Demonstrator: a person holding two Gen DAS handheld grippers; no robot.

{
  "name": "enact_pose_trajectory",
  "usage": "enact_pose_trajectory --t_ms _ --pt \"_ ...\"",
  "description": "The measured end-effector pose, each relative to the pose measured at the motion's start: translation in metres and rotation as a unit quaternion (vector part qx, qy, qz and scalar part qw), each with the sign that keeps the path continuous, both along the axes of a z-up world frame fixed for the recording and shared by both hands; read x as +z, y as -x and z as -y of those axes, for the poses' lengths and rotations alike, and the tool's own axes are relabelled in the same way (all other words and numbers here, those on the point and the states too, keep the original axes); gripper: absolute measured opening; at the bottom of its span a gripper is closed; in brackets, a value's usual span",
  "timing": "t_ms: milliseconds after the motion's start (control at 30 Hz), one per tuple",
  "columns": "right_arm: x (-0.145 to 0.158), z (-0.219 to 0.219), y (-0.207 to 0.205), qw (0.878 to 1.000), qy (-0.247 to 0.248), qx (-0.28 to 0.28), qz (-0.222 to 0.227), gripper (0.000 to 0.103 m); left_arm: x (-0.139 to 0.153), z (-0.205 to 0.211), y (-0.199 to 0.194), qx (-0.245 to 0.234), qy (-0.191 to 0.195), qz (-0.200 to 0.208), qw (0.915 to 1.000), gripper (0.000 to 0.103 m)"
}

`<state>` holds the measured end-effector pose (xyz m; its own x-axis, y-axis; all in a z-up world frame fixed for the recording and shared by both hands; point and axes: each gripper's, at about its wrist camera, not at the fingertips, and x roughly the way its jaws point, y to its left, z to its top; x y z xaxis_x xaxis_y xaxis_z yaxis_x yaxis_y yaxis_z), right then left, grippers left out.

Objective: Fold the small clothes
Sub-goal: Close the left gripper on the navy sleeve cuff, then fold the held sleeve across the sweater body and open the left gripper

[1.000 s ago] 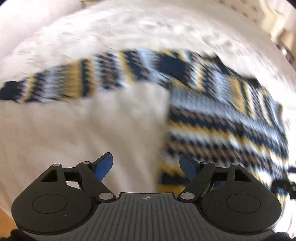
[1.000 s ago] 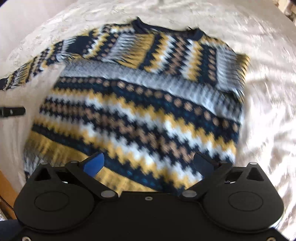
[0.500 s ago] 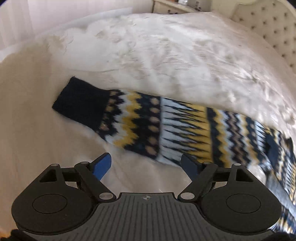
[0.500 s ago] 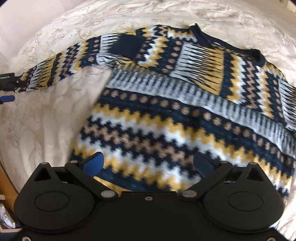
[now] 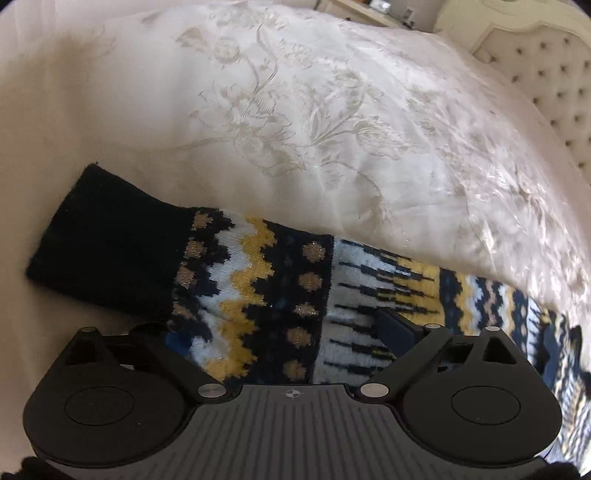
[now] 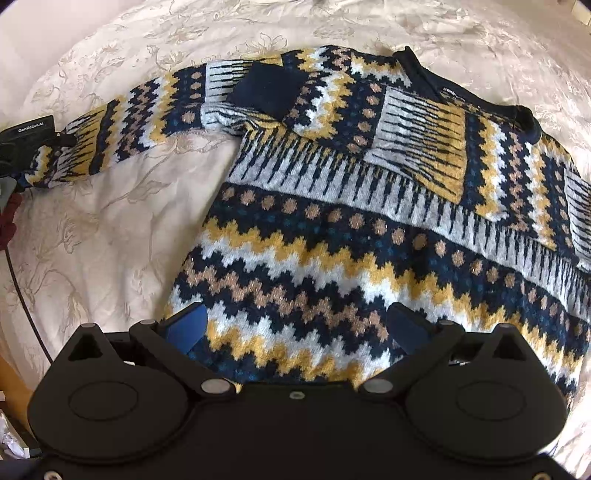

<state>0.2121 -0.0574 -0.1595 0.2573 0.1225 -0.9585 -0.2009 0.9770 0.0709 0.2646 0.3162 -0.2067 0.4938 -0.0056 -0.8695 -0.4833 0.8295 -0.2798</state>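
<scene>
patterned knit sweater (image 6: 351, 236), flat, one sleeve (image 5: 229, 291) outstretched

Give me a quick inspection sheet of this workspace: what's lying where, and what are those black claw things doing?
Surface: bed with a cream floral bedspread.
Job's things: patterned knit sweater lying flat, front up; one sleeve folded across the chest, its dark cuff near the collar; the other sleeve stretched out sideways.
Clutter: crumpled white paper at the bed's edge.
Grippers: left hand-held gripper open, straddling the outstretched sleeve; right hand-held gripper open, over the sweater's hem.
Cables: thin black cable trailing at the left edge.
Surroundings: tufted headboard, pale nightstand.
</scene>
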Motion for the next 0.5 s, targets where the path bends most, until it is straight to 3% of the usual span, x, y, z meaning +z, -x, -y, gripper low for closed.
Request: enact_pose_trajectory --t_ms 200,300,367,433,500 --pt "0.002 -0.003 -0.006 1.0 0.0 0.0 0.003 0.102 0.001 0.01 0.002 0.028 -0.026 -0.007 0.9992 0.095" --pt "0.001 0.0 -0.006 1.0 -0.002 0.001 0.002 0.102 0.006 0.016 -0.004 0.029 -0.057 -0.034 0.9973 0.074" --pt "0.001 0.002 -0.005 1.0 -0.005 -0.001 0.002 0.102 0.012 0.018 -0.003 0.036 -0.069 -0.028 0.9966 0.033" --pt "0.0 0.006 -0.003 1.0 -0.008 -0.003 0.002 0.102 0.019 0.019 0.0 0.039 -0.066 -0.022 0.9968 0.016" --pt "-0.001 0.011 0.0 1.0 -0.011 -0.004 0.001 0.102 0.031 0.024 0.004 0.038 -0.065 -0.002 0.9972 0.011"
